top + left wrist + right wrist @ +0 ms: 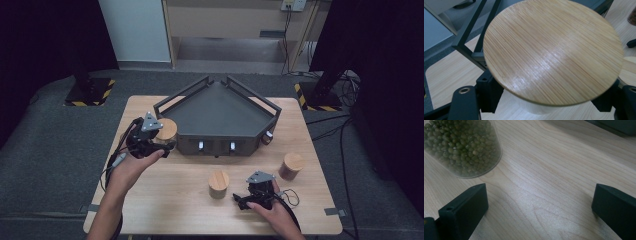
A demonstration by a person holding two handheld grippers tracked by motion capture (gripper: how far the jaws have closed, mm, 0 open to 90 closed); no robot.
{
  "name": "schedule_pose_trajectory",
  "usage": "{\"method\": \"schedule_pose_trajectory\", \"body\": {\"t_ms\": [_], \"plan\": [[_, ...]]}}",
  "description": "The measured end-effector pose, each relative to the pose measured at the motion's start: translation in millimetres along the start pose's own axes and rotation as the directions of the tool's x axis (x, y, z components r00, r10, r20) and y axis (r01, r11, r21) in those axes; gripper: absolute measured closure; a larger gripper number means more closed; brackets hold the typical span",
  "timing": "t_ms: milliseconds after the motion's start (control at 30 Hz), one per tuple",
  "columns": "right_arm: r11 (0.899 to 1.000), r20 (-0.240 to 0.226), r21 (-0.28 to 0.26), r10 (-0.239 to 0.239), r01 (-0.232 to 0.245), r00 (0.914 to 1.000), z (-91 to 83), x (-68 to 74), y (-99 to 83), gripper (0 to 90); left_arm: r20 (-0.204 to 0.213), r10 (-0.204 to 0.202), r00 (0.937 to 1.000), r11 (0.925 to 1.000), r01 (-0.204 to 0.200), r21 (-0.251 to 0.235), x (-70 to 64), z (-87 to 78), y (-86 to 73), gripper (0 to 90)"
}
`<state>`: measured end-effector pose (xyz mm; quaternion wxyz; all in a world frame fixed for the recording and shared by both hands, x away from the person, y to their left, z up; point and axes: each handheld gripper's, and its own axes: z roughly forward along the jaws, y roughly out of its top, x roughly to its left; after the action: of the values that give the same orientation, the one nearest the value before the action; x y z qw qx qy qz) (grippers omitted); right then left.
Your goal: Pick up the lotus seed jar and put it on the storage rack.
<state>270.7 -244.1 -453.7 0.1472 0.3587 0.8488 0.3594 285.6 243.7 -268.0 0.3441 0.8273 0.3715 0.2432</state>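
Three lidded jars on the worktop, one being carried to the dark tray.
Left tongs are clamped on the jar with wooden lid, just beside the tray's left front corner; I think it should stay upright and clear the rail before release. Right tongs rest low with jaws apart, near the jar of green beans, hand lying flat behind them.
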Motion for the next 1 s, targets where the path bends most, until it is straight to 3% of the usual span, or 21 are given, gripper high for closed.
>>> {"method": "schedule_pose_trajectory", "body": {"t_ms": [267, 1000], "plan": [[1.000, 0.000, -0.001, 0.000, 0.000, 1.0000, 0.0, 0.0, 0.0, 0.8, -0.001, 0.015, 0.9999, 0.9999, -0.015, 0.002, -0.4, 7.3, 12.5, 24.3], [1.000, 0.000, -0.002, -0.001, 0.001, 1.0000, 0.1, -0.1, -0.3, 0.8, 0.002, 0.010, 0.9999, 0.9999, -0.010, -0.009, 6.4, 24.8, 24.7, 24.3]]}}
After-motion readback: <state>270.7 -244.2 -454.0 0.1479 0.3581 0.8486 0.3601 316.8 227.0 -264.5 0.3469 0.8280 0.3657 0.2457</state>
